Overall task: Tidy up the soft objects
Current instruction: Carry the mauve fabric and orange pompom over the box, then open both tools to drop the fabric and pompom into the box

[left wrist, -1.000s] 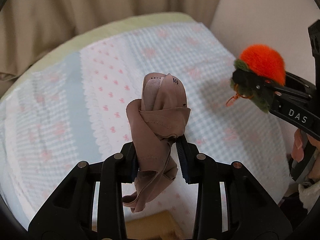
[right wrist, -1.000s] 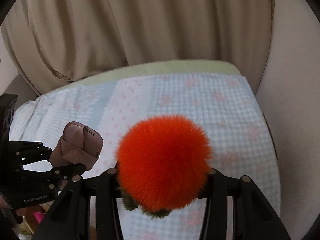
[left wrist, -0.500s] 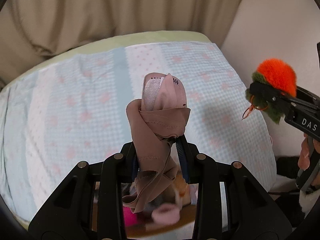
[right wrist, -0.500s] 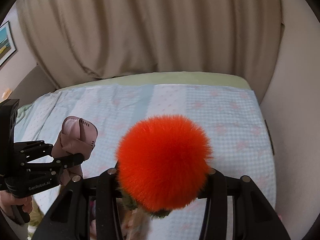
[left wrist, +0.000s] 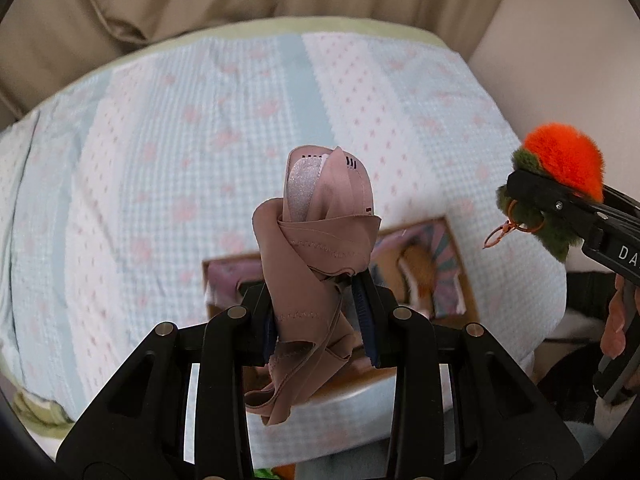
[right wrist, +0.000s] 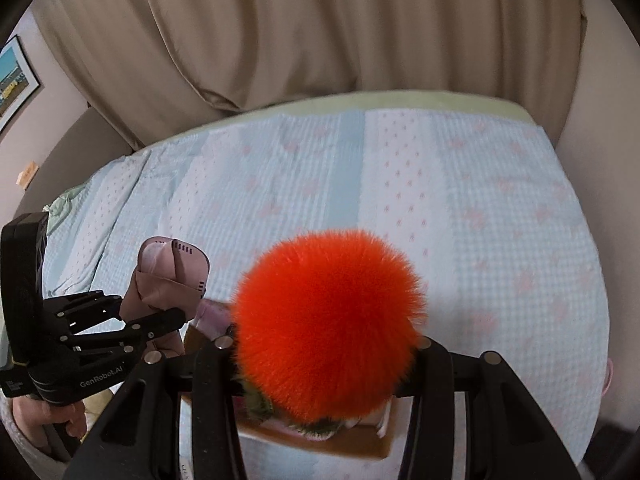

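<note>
On the blue-and-pink quilted bed a cardboard box has come into view at 6 o'clock — drop-off looks close. Left gripper pinches the mauve garment; right gripper clamps the orange pom-pom — both above the box.

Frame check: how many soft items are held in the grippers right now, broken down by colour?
Dusty-pink fabric piece, clamped in the left gripper: 1
Orange pom-pom with green base, clamped in the right gripper: 1
Total held: 2
The box on the bed holds more soft things, too blurred to count.
</note>
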A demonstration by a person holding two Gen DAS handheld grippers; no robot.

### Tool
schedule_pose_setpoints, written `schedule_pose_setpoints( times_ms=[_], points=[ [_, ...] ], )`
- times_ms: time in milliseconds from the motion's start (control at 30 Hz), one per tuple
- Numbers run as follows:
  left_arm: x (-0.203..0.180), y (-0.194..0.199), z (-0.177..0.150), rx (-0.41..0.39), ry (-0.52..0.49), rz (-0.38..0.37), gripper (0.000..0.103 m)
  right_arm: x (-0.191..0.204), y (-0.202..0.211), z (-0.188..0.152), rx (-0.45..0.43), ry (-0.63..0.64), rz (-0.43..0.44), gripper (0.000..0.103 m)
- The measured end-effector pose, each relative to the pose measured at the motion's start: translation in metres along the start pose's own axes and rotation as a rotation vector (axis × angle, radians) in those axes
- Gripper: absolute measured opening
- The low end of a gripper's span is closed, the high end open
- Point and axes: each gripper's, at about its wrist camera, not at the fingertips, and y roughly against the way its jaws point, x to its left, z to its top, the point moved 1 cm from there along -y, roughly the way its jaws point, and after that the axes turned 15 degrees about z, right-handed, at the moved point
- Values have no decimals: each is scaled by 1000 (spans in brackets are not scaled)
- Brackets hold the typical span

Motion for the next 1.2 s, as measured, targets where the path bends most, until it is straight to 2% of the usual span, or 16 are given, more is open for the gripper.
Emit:
schedule_pose_setpoints(
  times_ms=[167, 300, 500, 700, 733, 767, 800, 833, 867, 933, 1000, 1200],
  points=[
    [17, -21, -35, 50, -1, 6, 30, 7, -21, -30, 37, -48, -41, 42],
    [27, -56, -63, 140, 8, -4, 30, 1, -36, -57, 62, -134, -65, 42],
    [35, -93, -77, 216, 32, -15, 30, -12, -60, -79, 143, -188, -117, 42],
    [37, -116, -79, 240, 23, 35, 32, -24, -76, -87, 181, -208, -114, 42],
    [37, -117, -79, 239, 28, 36, 36, -26, -78, -86, 187, -207, -114, 42],
    [36, -117, -80, 233, 38, 42, 52, -27, -82, -85, 192, -208, -112, 42],
    [36, -117, -79, 230, 41, 41, 80, -30, -85, -85, 199, -212, -111, 43],
    [34, -118, -79, 232, 41, 40, 94, -32, -90, -84, 207, -217, -110, 45],
    [31, -121, -80, 236, 36, 54, 103, -36, -96, -84, 219, -223, -107, 52],
    [28, -122, -80, 230, 29, 83, 103, -40, -103, -84, 244, -229, -109, 67],
    [26, -120, -82, 227, 41, 62, 103, -44, -105, -84, 252, -234, -112, 95],
    [23, -108, -87, 225, 61, 69, 103, -44, -100, -86, 269, -232, -85, 96]
  ],
)
